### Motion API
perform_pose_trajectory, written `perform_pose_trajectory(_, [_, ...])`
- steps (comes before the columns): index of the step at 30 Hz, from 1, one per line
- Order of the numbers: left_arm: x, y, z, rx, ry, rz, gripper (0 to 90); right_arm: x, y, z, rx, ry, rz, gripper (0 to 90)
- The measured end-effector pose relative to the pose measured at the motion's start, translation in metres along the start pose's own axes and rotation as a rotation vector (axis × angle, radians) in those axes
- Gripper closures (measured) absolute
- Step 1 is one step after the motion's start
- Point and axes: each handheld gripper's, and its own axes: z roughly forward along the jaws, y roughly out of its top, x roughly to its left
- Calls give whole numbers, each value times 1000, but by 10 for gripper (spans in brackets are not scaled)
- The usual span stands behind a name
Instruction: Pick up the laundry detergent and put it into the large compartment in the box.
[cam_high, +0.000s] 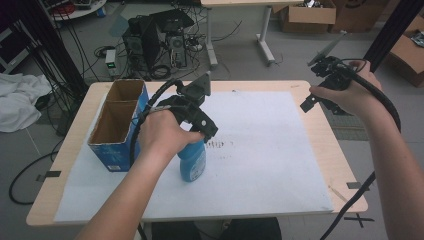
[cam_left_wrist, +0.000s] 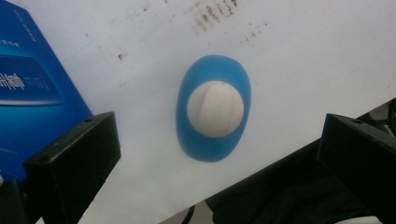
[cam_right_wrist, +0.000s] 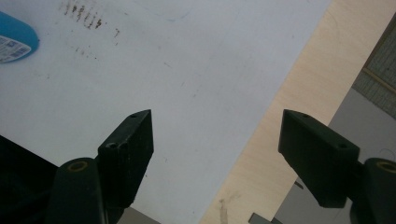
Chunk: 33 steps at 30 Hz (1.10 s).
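Note:
A blue bottle (cam_high: 192, 162) with a white cap (cam_left_wrist: 215, 108) stands upright on the white sheet (cam_high: 270, 150). My left gripper (cam_high: 204, 131) hovers right above it, pointing down. In the left gripper view the bottle (cam_left_wrist: 212, 77) is seen from above, between the wide-apart jaws of the left gripper (cam_left_wrist: 217, 137), which is open and touches nothing. My right gripper (cam_high: 317, 86) is held up over the table's far right edge. In its own view the right gripper (cam_right_wrist: 217, 126) is open with nothing between the jaws, and the bottle's base (cam_right_wrist: 14, 35) peeks in at the upper left.
An open blue cardboard box (cam_high: 117, 122) with two compartments stands at the left of the sheet, close to the bottle. The wooden table (cam_high: 320, 145) ends just right of the sheet. Computers and cables lie on the floor behind.

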Motion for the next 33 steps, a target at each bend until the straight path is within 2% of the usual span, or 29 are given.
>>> perform_pose_trajectory(5, [-1,2,11,8,-1,-8,1,-1,-1,2,0,0,1,267])
perform_pose_trajectory(12, [-2,4,28,34,8,5,1,-4,-4,4,1,2,7,267])
perform_pose_trajectory(14, [-4,4,32,38,23,14,1,-5,-4,4,3,1,5,267])
perform_pose_trajectory(24, [-6,5,52,62,33,27,1,-5,-4,7,2,5,3,267])
perform_pose_trajectory(33, [-8,5,65,83,65,41,1,-5,-2,10,9,4,-1,267])
